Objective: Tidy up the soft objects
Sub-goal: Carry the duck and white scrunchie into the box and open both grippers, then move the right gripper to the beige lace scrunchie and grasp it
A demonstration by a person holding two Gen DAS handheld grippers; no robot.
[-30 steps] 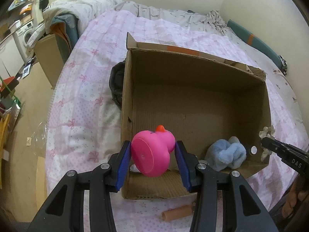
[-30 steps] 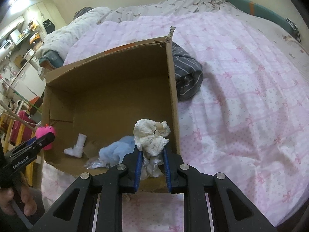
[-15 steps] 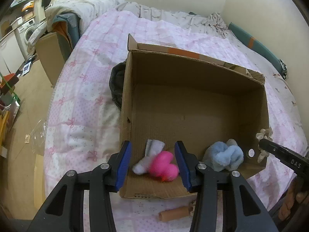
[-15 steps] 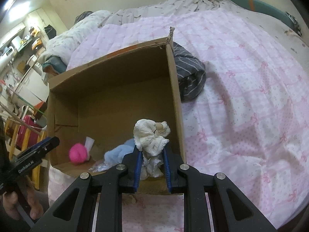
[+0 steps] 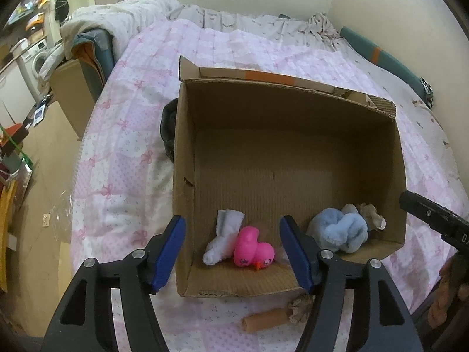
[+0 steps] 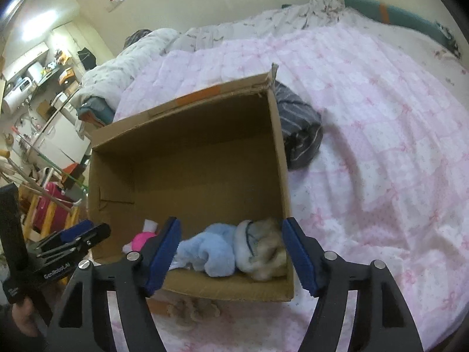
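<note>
Nearest the left wrist camera, the left gripper [image 5: 231, 249] hangs with its blue-padded jaws released and nothing between them; they have just been opening. Below it, on the pink bow-patterned quilt [image 5: 123, 158], lies a tan tube-shaped object with a lace end [image 5: 265, 321], just outside the box wall.

The right gripper [image 6: 231, 252] is likewise released — its jaws have just spread, and no pad presses on anything. Its black body also shows at the right edge of the left view.

Just past both sets of jaws sits the open brown cardboard box [image 5: 187, 152], resting on the quilt. 4 soft things lie along its near wall:
- a white folded sock [image 5: 224, 239], touching
- a pink rubber duck [image 5: 253, 249] tipped on its side, beak down;
- a light-blue fluffy bundle [image 5: 340, 230] toward the right corner;
- a cream lacy cloth doll [image 6: 263, 249], blurred, pressed against the blue bundle in that corner.

The rest of the box floor is bare cardboard.

Beside the box's far side lies a dark striped folded garment [image 6: 299, 129] — touching the wall. Beyond it, a rumpled pale duvet [image 5: 234, 20] lies along the wall.
</note>
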